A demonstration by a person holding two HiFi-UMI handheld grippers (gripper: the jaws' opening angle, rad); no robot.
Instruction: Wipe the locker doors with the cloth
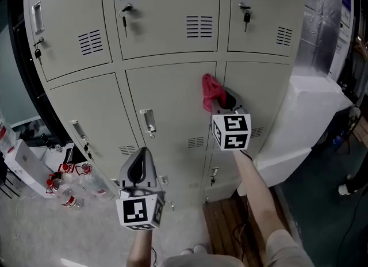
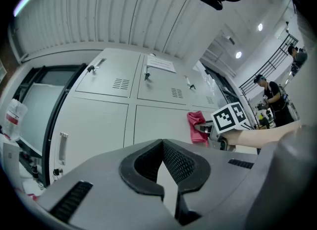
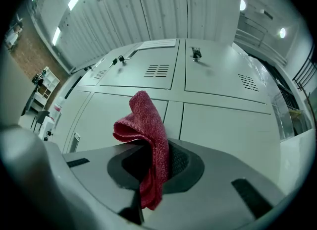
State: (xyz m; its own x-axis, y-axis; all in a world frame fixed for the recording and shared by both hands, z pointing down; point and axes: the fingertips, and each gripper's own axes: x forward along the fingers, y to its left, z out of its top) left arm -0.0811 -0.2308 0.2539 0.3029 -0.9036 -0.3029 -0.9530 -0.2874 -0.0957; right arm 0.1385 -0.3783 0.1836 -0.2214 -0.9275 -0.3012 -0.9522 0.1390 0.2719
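While clamped shut on the cloth (image 3: pixel 146 125), raised high and far toward the lockers (image 1: pixel 75 116): the right gripper (image 1: pixel 223 100). Grips the red cloth by its middle, with a bunched fold standing above the pads and a tail drooping below them. Holds it at the seam between the lower middle door (image 1: pixel 172 110) and the lower right door (image 1: pixel 261 87), just under the upper row. Cannot tell whether pressed against the metal or just off it.

Nearer and lower to the left, the left gripper (image 2: pixel 162 147): tips drawn together, only a thin slit behind them, nothing held. Points at the lower middle door, below its handle (image 1: pixel 148 122) and apart from it.

Up in the top row, keys (image 1: pixel 125 15) hanging from the locks, vents (image 1: pixel 199 26) beside them. On the floor at the left, near the base of the lockers, a cluster of bottles (image 1: pixel 69 194). To the right of the lockers, a white box (image 1: pixel 313 116), close against their side. Near, at the foot of the lower right door, wooden slats (image 1: pixel 225 225).
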